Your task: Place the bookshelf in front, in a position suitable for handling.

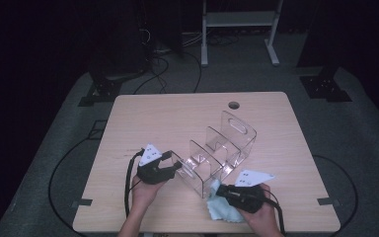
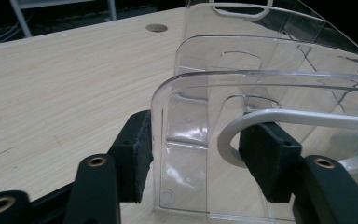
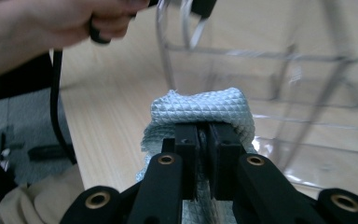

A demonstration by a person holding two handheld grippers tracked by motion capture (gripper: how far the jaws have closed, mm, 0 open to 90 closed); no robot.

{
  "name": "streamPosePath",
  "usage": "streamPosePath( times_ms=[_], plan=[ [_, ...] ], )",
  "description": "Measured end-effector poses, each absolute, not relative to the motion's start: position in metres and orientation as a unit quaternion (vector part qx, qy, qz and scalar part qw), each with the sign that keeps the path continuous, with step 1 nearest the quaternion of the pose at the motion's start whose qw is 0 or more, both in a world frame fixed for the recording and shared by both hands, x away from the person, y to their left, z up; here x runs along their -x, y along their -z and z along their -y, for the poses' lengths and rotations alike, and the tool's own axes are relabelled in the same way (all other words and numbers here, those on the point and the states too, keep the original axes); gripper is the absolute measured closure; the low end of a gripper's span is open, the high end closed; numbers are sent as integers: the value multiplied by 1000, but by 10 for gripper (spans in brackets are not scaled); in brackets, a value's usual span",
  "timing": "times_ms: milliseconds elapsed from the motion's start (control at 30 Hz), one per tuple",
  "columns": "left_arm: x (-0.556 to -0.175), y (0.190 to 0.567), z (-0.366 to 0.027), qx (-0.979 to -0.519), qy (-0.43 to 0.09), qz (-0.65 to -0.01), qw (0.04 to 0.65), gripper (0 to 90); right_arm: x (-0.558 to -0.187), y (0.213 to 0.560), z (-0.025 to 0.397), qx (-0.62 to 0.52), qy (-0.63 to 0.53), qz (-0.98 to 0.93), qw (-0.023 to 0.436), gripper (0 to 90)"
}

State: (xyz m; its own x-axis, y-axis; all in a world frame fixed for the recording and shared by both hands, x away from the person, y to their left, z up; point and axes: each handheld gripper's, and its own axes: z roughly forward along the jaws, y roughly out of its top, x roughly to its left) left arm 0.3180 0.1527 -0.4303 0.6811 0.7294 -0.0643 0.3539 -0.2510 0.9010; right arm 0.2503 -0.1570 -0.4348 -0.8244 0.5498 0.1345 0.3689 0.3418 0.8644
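A clear plastic organizer [image 1: 227,143] with several upright dividers stands at the middle of the wooden table [image 1: 177,113]. My left gripper [image 1: 173,167] is at its near-left end. In the left gripper view the left gripper [image 2: 203,140] is open and straddles the corner of the organizer [image 2: 261,56]. One of its pads [image 2: 137,154] touches the outer wall and the other sits by a rounded cutout. My right gripper [image 1: 223,189] is shut on a pale blue cloth [image 1: 222,210] beside the organizer's near end. The cloth [image 3: 200,105] bulges over the right gripper [image 3: 209,130].
A round cable hole [image 1: 234,105] lies near the table's far edge. The person's left hand [image 3: 51,23] and a black cable [image 3: 56,102] cross the right gripper view. Bare wood stretches left of and behind the organizer. The table's near edge is close to both hands.
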Motion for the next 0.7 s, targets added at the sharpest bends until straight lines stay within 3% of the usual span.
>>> streamPosePath(
  times_ms=[233, 467, 533, 600, 700],
  plan=[
    [-318, 430, -152, -769, -200, -351, 496, 463, -262, 407, 190, -316, -513, -788, 125, 836],
    [-319, 430, -154, -770, -198, -349, 497, 462, -303, 374, 213, -346, -501, -774, 175, 836],
    [-320, 430, -154, -769, -198, -351, 497, 453, -319, 371, 216, -356, -492, -776, 171, 835],
    [-321, 430, -155, -765, -202, -364, 492, 380, -331, 372, 216, -363, -480, -781, 165, 835],
    [-321, 430, -156, -764, -200, -364, 494, 392, -343, 378, 214, -371, -471, -786, 153, 836]
  ],
)
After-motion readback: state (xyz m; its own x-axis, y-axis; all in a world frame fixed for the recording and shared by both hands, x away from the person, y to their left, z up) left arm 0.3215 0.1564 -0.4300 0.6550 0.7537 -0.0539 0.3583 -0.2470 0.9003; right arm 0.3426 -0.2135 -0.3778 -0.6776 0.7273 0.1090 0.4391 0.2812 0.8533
